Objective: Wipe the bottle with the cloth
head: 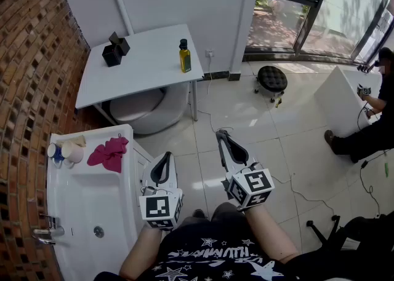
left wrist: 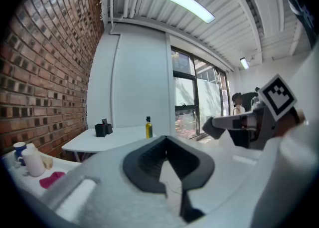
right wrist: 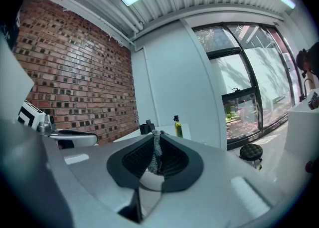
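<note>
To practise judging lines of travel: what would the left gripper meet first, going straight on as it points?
Likely the table, near the bottle; nothing shows before it, though depth is unclear.

Surfaces: bottle (head: 184,56) glossy, see-through; cloth (head: 109,153) soft pink fabric; tabletop (head: 148,58) smooth matt white; brick wall (head: 31,58) rough; floor tiles (head: 246,120) glossy.

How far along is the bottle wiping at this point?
Done: nothing that shows. The bottle stands untouched on the far white table, and the pink cloth lies on the sink top. In hand: neither the left hand-held gripper nor the right hand-held gripper holds the cloth; both are shut, over the floor, away from cloth and bottle. Left: pick up the cloth, reach the bottle, wipe it.
</note>
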`<state>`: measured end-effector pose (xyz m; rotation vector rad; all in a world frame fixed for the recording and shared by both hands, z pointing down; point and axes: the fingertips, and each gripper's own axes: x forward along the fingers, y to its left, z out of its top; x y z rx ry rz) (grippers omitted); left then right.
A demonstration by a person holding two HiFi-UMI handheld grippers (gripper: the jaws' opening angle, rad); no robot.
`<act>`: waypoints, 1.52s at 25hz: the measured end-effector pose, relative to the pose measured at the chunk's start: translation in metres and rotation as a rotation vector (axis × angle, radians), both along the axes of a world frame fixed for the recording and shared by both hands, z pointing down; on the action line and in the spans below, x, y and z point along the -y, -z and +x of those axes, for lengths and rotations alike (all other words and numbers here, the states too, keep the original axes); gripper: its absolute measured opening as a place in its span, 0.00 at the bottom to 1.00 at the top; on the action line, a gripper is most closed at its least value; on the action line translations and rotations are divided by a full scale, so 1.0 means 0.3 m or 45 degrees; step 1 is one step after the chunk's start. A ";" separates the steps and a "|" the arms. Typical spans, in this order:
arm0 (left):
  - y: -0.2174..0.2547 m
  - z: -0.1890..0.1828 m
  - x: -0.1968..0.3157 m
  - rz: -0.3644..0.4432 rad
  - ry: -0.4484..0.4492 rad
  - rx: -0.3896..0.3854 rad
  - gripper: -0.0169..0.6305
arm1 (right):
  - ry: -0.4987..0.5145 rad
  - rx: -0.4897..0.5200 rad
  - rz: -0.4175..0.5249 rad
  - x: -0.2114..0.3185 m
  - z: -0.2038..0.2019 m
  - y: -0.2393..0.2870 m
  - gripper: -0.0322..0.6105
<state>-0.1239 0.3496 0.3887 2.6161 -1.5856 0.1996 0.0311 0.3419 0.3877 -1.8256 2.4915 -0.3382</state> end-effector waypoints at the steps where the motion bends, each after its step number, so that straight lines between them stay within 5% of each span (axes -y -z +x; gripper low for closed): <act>1: -0.002 -0.024 0.019 -0.004 0.014 -0.004 0.03 | -0.014 -0.003 -0.001 0.008 0.003 -0.002 0.11; 10: -0.055 -0.088 0.227 -0.018 0.054 -0.008 0.03 | -0.080 0.017 -0.017 0.218 0.040 -0.060 0.11; 19: -0.093 -0.031 0.665 -0.015 0.119 0.001 0.03 | 0.002 0.054 -0.021 0.722 0.088 -0.119 0.11; 28: -0.075 0.056 1.144 -0.037 0.241 0.037 0.03 | 0.156 0.038 -0.035 1.211 0.146 -0.095 0.11; 38: -0.096 0.095 1.287 -0.109 0.289 0.044 0.03 | 0.449 -0.119 0.046 1.400 0.007 0.011 0.11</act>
